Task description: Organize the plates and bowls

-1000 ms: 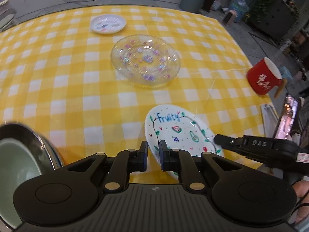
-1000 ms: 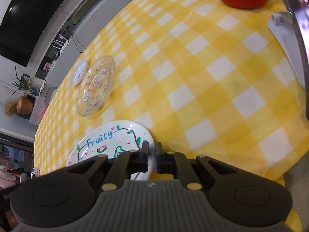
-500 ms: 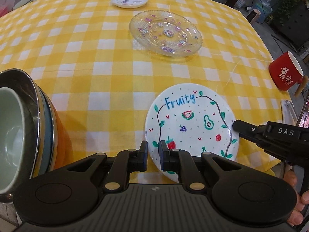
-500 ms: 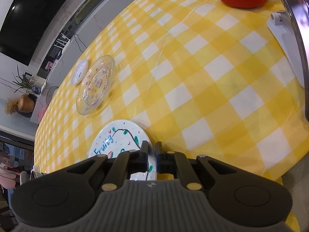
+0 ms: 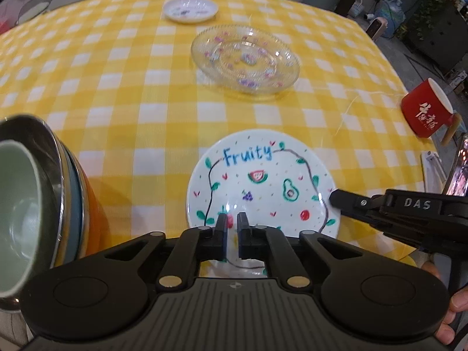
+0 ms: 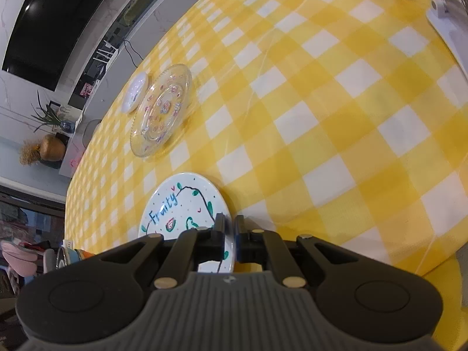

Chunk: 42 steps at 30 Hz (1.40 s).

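A white "Fruity" plate point(image 5: 263, 184) with fruit drawings is near the table's front edge, tilted up off the cloth. My right gripper point(image 6: 229, 228) is shut on its right rim point(image 6: 228, 222); it shows at the plate's right edge in the left wrist view point(image 5: 336, 199). My left gripper point(image 5: 232, 225) is shut and empty, hovering over the plate's near side. A clear glass plate point(image 5: 245, 61) with flower prints sits mid-table, and a small white plate point(image 5: 190, 10) lies beyond it. A stack of bowls point(image 5: 32, 204), pale green bowl on top, stands at the left.
A red mug point(image 5: 427, 111) stands near the right table edge, with a phone on a white stand point(image 5: 456, 169) beside it. The table wears a yellow checked cloth point(image 5: 117, 87). Chairs, plants and a bin lie beyond the table.
The left camera pulled back and rose; the bowl stack slid further to the left edge. In the right wrist view the Fruity plate has tilted more steeply in my right gripper.
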Motion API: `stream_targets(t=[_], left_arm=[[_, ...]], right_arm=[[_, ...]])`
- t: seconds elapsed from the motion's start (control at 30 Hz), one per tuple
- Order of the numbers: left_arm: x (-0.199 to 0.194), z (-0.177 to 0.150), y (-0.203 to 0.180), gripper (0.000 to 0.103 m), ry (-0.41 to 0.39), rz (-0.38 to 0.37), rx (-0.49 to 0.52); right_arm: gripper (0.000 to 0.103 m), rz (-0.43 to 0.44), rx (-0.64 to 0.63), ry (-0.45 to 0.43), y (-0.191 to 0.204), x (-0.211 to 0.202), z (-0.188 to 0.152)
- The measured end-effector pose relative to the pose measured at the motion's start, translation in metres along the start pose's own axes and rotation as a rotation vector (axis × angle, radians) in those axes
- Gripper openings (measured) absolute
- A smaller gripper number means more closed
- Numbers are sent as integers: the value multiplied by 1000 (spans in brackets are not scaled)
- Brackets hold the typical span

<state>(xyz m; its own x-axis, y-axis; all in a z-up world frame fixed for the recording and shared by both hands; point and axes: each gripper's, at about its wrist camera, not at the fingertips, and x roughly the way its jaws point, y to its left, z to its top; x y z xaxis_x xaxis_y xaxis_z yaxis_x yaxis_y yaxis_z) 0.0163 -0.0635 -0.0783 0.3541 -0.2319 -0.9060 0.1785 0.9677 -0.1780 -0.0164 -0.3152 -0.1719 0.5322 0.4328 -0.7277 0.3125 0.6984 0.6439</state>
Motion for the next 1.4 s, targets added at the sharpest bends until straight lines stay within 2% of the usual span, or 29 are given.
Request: stream_targets(t=[0.07, 0.2, 0.3, 0.4, 0.5, 0.57, 0.63, 0.7, 0.8, 0.9, 1.03, 1.2, 1.4], left_arm=[[-5, 3, -1, 7, -23, -4, 5], [-14, 8, -2, 22, -87, 19, 8], [-19, 9, -5, 24, -156, 52, 24], [-19, 11, -4, 29, -214, 62, -6], [-17, 14, -3, 38, -267, 71, -53], [-14, 17, -2, 39, -298, 78, -78], [-11, 21, 0, 39, -307, 77, -96], [-6, 26, 3, 39, -309, 73, -117], [-1, 33, 7, 47, -320, 58, -145], [4, 41, 11, 49, -331, 40, -173], [12, 51, 15, 51, -348, 3, -210], [21, 64, 18, 52, -372, -7, -225], [40, 76, 27, 53, -356, -33, -271]], right_arm=[[5, -3, -10, -13, 0, -2, 0], [8, -38, -85, -90, 10, -12, 3], [10, -45, -113, -129, 15, -15, 6], [15, -49, -135, -158, 20, -16, 11], [20, -61, -183, -194, 28, -15, 14], [23, -65, -215, -219, 34, -14, 17], [29, -60, -232, -240, 39, -12, 21], [30, -53, -237, -250, 42, -9, 26], [36, -46, -234, -261, 44, -2, 34], [40, -53, -227, -266, 44, 4, 40], [40, -66, -200, -266, 40, 14, 50], [40, -58, -157, -270, 38, 27, 66], [41, -37, -122, -276, 38, 42, 79]])
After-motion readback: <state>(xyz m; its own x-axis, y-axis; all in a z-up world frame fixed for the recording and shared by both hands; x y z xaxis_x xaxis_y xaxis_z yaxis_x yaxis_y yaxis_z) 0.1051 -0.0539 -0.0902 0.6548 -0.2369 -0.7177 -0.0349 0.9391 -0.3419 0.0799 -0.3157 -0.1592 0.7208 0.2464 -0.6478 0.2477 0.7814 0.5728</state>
